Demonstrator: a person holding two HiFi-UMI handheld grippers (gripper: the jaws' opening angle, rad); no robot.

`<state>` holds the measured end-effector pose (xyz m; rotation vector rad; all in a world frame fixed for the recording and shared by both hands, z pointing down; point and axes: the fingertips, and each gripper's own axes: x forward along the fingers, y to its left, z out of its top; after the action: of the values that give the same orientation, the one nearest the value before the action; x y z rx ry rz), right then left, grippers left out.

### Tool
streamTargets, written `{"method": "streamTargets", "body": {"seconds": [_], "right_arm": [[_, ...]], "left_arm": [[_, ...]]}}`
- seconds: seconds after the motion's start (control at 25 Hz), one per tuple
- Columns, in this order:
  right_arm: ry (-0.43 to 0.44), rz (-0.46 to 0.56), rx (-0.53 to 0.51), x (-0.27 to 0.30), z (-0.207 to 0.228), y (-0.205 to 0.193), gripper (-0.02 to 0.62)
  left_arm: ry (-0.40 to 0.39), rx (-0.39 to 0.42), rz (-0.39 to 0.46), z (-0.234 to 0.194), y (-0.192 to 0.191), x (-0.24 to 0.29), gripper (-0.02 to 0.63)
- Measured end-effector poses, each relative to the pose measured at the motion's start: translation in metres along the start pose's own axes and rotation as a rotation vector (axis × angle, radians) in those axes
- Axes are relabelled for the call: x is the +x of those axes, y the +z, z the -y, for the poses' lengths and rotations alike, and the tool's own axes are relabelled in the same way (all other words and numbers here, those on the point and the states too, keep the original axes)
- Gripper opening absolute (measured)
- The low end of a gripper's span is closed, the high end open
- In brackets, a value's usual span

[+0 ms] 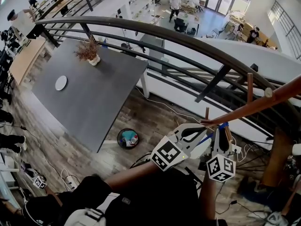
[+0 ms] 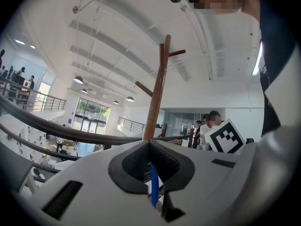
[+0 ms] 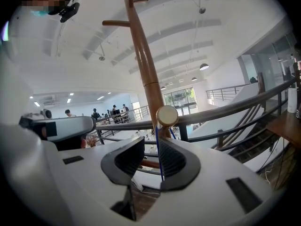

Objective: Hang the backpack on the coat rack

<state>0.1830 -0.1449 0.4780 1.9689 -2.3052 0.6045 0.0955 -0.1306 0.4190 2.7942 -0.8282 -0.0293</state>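
Grippers meet at the coat rack (image 1: 263,101), whose wooden pole slants across the head view from lower centre to upper right, though both gripper views show it upright with pegs angling off it. Below the grippers, at the bottom of the head view, lies a black bulk that looks to be the backpack (image 1: 155,197). It is close against the person, and its long axis cannot be made out. Its thin blue loop (image 1: 221,125) points upward to a knobbed peg (image 3: 167,116) and touches it there. The left gripper (image 2: 150,147) is clenched on that loop, which runs as a narrow blue line between its closed jaws. The right gripper (image 3: 151,142) stands partly open just under the peg. The loop runs along its right pad (image 3: 171,161), with a clear gap to the other jaw.
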Motion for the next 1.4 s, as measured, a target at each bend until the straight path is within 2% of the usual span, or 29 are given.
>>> {"method": "streamTargets", "body": {"seconds": [0.56, 0.76, 0.92, 1.4], "right_arm": [[-0.055, 0.009, 0.017, -0.02, -0.003, -0.008, 0.079], [-0.067, 0.009, -0.029, -0.028, -0.004, -0.009, 0.021], [-0.043, 0.024, -0.092, -0.038, -0.013, -0.004, 0.014], [0.043, 0.033, -0.08, -0.056, -0.002, 0.0, 0.012]], "left_arm": [[-0.024, -0.006, 0.011, 0.009, 0.0, -0.012, 0.006], [-0.015, -0.007, 0.004, 0.011, -0.003, -0.008, 0.006], [-0.001, -0.001, 0.006, 0.015, -0.005, -0.006, 0.006], [0.097, -0.006, -0.006, 0.026, -0.018, 0.008, 0.006]]}}
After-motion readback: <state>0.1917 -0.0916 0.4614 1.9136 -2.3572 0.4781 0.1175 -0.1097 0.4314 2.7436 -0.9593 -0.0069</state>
